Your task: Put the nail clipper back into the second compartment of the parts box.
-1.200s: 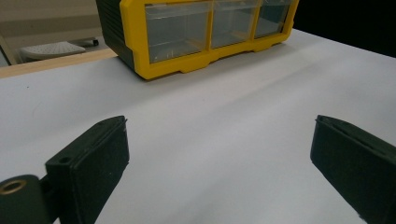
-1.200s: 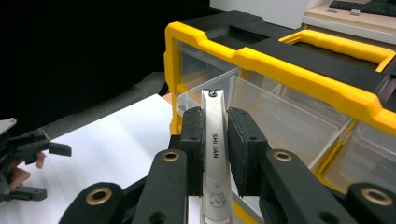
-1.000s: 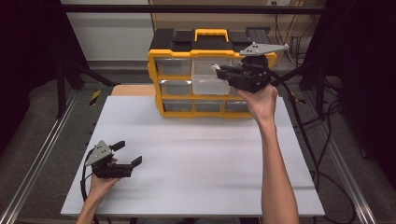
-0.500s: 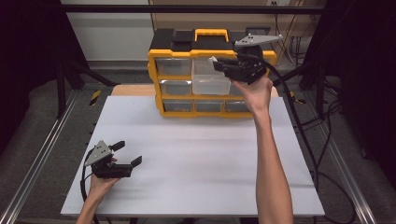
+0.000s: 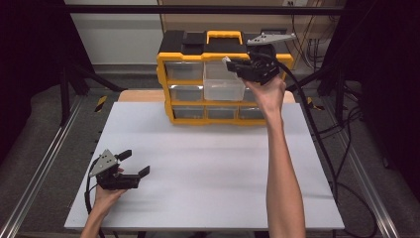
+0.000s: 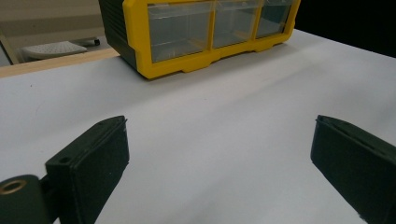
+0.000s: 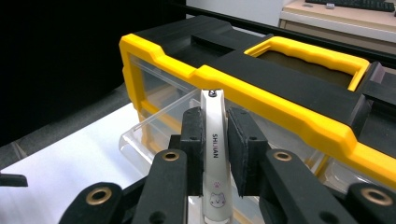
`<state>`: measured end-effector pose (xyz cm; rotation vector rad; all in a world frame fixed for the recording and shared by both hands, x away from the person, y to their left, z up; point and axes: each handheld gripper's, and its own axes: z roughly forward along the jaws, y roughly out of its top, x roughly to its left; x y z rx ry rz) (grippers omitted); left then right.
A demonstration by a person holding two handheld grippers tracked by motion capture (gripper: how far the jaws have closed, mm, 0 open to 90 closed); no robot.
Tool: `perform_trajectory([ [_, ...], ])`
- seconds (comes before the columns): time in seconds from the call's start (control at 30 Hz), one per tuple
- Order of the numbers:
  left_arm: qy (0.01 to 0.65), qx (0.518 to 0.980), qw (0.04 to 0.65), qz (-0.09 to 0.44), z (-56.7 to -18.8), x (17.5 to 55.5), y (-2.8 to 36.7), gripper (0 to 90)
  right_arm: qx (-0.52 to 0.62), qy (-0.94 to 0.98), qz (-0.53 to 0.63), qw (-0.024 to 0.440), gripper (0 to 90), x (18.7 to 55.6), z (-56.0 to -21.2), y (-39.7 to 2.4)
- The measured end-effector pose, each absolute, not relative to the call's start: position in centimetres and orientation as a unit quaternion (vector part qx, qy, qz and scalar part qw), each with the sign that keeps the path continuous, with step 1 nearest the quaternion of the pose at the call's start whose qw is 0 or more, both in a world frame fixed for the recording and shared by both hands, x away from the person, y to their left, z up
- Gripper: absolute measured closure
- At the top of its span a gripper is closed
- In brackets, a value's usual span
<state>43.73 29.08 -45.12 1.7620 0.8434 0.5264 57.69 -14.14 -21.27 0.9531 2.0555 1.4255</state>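
Two black jaws of the right gripper point(image 7: 215, 154) are clamped on a slim white nail clipper point(image 7: 214, 154), which stands lengthwise between the pads with its tip pointing up and out past them. In the high view the same right gripper point(image 5: 233, 64) hangs at the top row of the yellow-and-black drawer cabinet point(image 5: 183, 106), just above the clear drawer point(image 5: 220, 87) that is pulled out of the middle column. The step in hand looks like dropping the clipper into that drawer. To do it well, I would bring the tip fully over the open tray, clear of the yellow frame above, tilt it downward, and let go only when it sits low between the clear walls, so it does not bounce out. The left gripper point(image 5: 136, 166) rests near the front-left of the white worktop point(image 5: 208, 163), well apart, its jaws spread wide on nothing.
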Motion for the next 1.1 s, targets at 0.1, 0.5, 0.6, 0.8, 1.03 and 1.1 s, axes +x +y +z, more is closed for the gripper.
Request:
perform_trajectory([
  [0.1, 0.353, 0.738, 0.53, 0.221, -45.1, 43.7, 29.1, 4.2, 0.348, 0.745, 0.52, 0.232, 77.5, 58.0, -21.4, -14.1],
  [0.5, 0.353, 0.739, 0.528, 0.222, -45.1, 43.7, 29.1, 4.2, 0.355, 0.749, 0.507, 0.236, 77.5, 58.9, -21.9, -13.9],
  [0.6, 0.354, 0.739, 0.529, 0.222, -45.1, 43.7, 29.1, 4.2, 0.355, 0.749, 0.506, 0.238, 77.5, 59.0, -22.0, -13.9],
  [0.8, 0.353, 0.739, 0.529, 0.223, -45.1, 43.7, 29.2, 4.2, 0.357, 0.753, 0.499, 0.238, 77.5, 59.2, -22.3, -13.8],
  [1.03, 0.354, 0.739, 0.528, 0.223, -45.1, 43.7, 29.2, 4.2, 0.356, 0.76, 0.489, 0.238, 77.5, 59.3, -22.8, -13.7],
  [1.1, 0.354, 0.739, 0.528, 0.223, -45.1, 43.7, 29.2, 4.2, 0.356, 0.762, 0.486, 0.239, 77.5, 59.3, -22.9, -13.7],
])
